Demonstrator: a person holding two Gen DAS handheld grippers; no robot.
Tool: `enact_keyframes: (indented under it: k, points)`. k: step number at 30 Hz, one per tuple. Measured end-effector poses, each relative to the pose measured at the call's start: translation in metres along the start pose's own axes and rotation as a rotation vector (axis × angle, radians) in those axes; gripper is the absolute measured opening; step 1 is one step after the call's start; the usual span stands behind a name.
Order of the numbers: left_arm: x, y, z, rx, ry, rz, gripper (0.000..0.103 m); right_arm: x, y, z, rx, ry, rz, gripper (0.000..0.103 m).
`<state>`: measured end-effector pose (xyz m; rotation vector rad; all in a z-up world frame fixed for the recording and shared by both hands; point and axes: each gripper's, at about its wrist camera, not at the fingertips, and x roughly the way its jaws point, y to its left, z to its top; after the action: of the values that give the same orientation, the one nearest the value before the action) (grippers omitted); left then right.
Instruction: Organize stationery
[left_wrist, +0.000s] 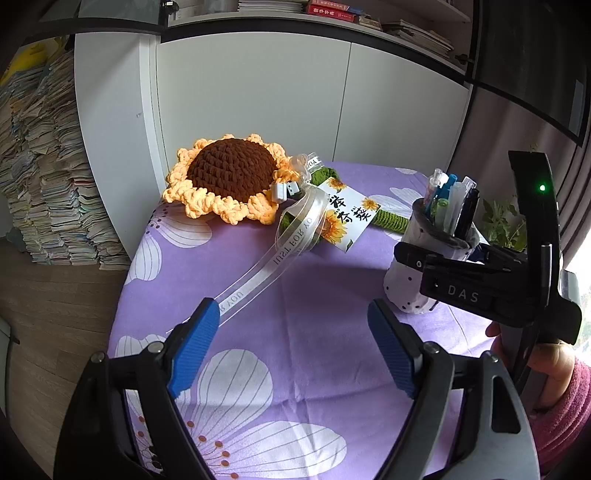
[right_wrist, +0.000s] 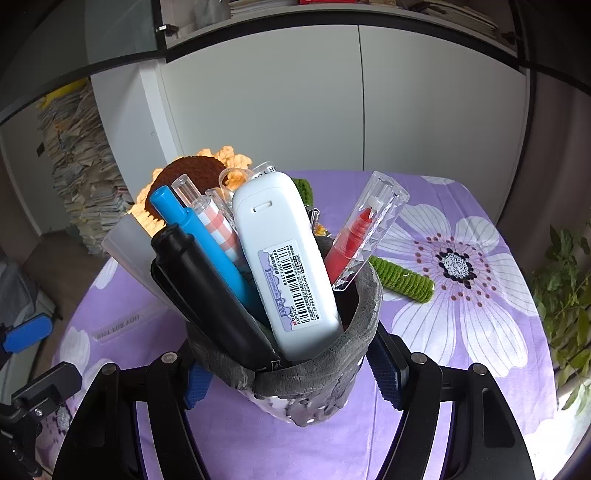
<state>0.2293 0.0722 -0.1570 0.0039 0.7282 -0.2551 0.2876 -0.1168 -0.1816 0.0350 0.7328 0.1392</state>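
A: What is clamped by the right gripper (right_wrist: 291, 373)?

B: A soft white fabric pen holder with dark dots and a folded grey rim (right_wrist: 295, 373) is squeezed between its blue pads, one pressed on each side. The holder is seen near the right edge of the table covered by a purple cloth with white flowers (left_wrist: 295, 295).

A: What is kept inside?

B: A white correction-tape case with a barcode label (right_wrist: 288, 266), a black marker (right_wrist: 207, 288), a blue pen (right_wrist: 207, 240), a pink-checked tube (right_wrist: 218, 225) and a red pen in a clear faceted cap (right_wrist: 365, 236) are stood in it, leaning outward.

A: And the left gripper (left_wrist: 295, 350)?

B: Its jaws are spread wide over the cloth, with nothing between the pads.

A: What else is laid on the table?

B: A crocheted sunflower with a brown centre and orange petals (left_wrist: 229, 177) is set toward the far edge, with a printed card (left_wrist: 347, 214) and a clear lettered ribbon (left_wrist: 280, 254) trailing toward the left gripper's left pad.
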Motion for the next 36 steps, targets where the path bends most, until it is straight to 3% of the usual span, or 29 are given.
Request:
enact_keyframes:
  k: [15,18,24,28,36]
  points:
    - [-0.002,-0.008,0.002,0.013,0.0,0.012,0.082,0.0,0.003,-0.009,-0.033,0.02,0.001,0.074]
    - [-0.004,-0.01,0.003,0.016,-0.004,0.016,0.082,-0.005,0.002,-0.011,-0.042,0.021,0.014,0.087]
    - [-0.015,-0.012,0.004,0.014,-0.021,0.027,0.082,-0.025,-0.007,-0.023,-0.035,0.019,0.015,0.089]
    - [-0.03,-0.02,0.005,0.02,-0.055,0.046,0.082,-0.05,-0.01,-0.035,-0.041,0.024,0.001,0.089]
    - [-0.085,-0.054,0.01,0.075,-0.166,0.085,0.083,-0.144,-0.006,-0.027,-0.009,-0.09,-0.077,0.089]
